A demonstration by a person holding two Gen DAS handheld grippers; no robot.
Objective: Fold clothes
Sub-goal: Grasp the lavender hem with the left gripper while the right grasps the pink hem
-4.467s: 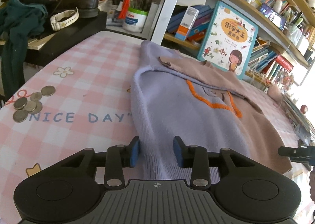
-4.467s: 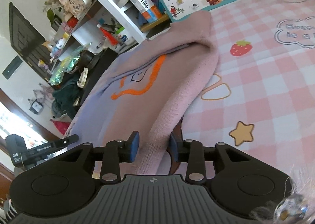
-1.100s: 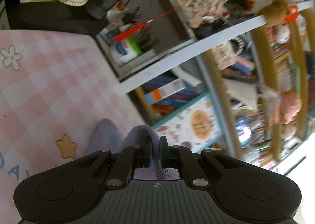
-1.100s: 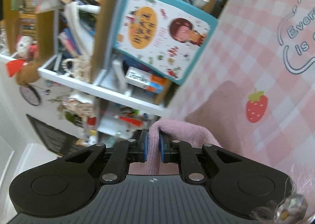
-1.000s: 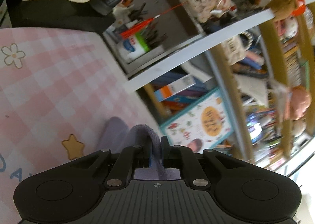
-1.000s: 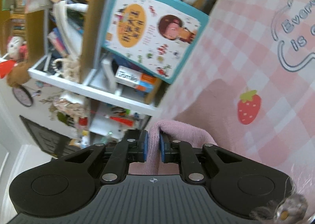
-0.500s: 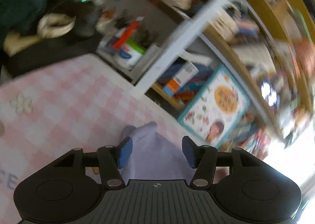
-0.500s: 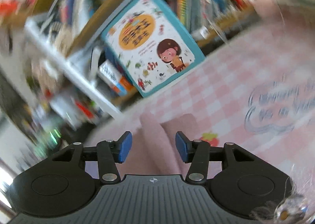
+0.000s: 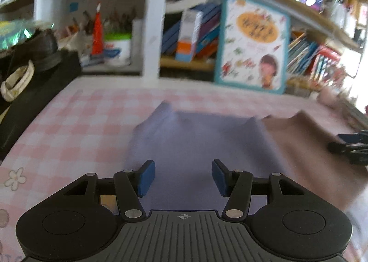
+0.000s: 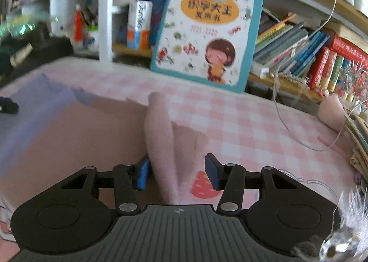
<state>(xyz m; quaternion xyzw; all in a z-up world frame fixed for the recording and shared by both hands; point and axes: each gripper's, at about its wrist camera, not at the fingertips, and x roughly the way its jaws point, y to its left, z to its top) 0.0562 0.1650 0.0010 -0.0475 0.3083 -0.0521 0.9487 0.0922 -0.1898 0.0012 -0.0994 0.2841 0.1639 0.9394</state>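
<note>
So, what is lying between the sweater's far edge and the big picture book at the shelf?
Only bare pink checked tablecloth lies between the sweater and the picture book; the right wrist view shows it best.

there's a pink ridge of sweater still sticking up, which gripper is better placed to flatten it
Right. The right gripper is open with the raised pink ridge between its fingers; the left gripper is open over flat lavender fabric.

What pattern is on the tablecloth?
Pink and white checks on the tablecloth, clearest in the right wrist view.
</note>
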